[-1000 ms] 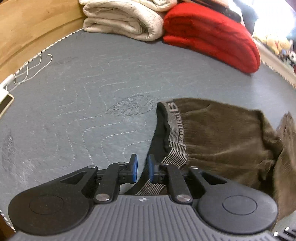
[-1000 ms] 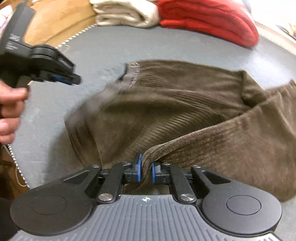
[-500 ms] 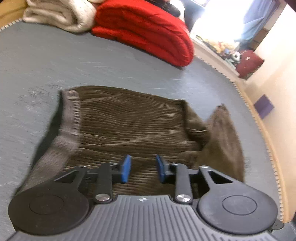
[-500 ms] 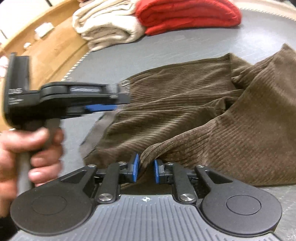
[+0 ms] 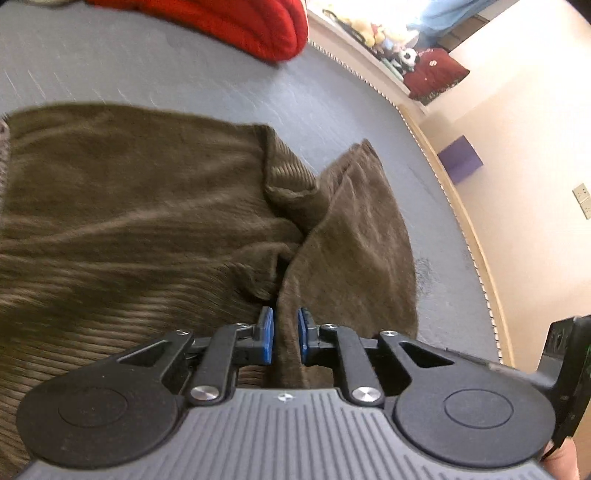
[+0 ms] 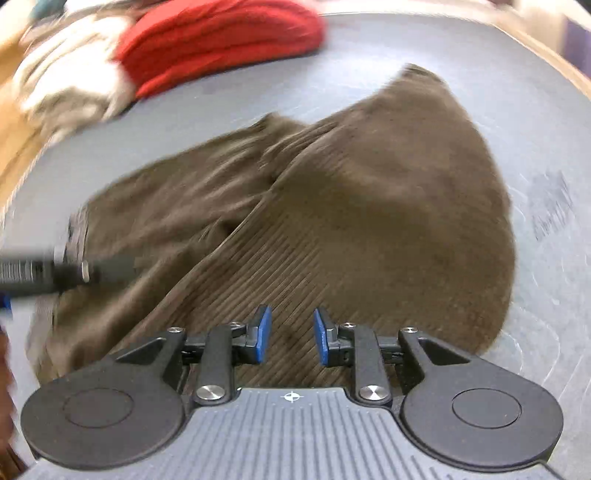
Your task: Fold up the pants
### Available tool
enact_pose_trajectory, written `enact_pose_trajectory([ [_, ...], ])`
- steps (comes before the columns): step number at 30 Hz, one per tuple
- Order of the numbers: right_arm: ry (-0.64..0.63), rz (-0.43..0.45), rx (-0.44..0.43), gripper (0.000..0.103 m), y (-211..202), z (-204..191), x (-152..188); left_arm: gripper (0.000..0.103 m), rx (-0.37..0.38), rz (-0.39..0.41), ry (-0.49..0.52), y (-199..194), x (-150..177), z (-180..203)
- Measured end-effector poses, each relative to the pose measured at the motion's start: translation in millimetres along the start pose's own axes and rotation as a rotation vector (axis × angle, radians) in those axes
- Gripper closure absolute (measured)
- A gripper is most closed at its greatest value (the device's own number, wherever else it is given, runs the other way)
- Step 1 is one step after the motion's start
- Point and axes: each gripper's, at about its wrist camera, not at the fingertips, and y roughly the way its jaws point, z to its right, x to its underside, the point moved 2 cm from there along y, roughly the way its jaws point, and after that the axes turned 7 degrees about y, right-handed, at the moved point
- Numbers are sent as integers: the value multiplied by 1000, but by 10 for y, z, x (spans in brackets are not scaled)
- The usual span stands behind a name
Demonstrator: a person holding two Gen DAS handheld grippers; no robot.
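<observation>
The left gripper (image 5: 285, 334), off the waistband now, is closing on a raised fold of the brown corduroy pants (image 5: 147, 206) spread on the grey mattress (image 5: 351, 107). The right gripper (image 6: 291, 336) has let go, jaws widening above the cloth.

pants (image 5: 129, 192) cut off left | beige blanket (image 6: 62, 85) blurred | red blanket (image 5: 236, 22) cropped

Your left wrist camera looks down steeply over its left hand-held gripper (image 5: 285, 334), close above the brown pants (image 5: 147, 221), facing the far wall. Your right wrist camera tilts down likewise from close range. Both views share the pants, the grey bed (image 5: 332, 99) and the red blanket (image 6: 221, 40)
</observation>
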Motion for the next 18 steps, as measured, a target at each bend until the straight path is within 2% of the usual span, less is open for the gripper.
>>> enact_pose_trajectory([
  [5,29,32,-8,75,-45,53,-82,88,-4,-54,21,235,26,82],
  [8,57,34,-5,74,-16,127,-98,88,-35,-72,59,324,54,156],
  [9,66,37,-3,73,-22,160,-123,89,-43,-73,72,344,69,194],
  [10,75,43,0,73,-56,176,-128,98,-39,-76,88,361,82,234],
  [12,98,58,6,72,-85,246,-169,101,-1,-86,126,385,103,329],
  [15,141,87,15,70,-116,350,-223,102,105,-126,209,436,210,560],
  [18,178,99,11,69,-137,423,-256,103,170,-236,365,553,425,830],
])
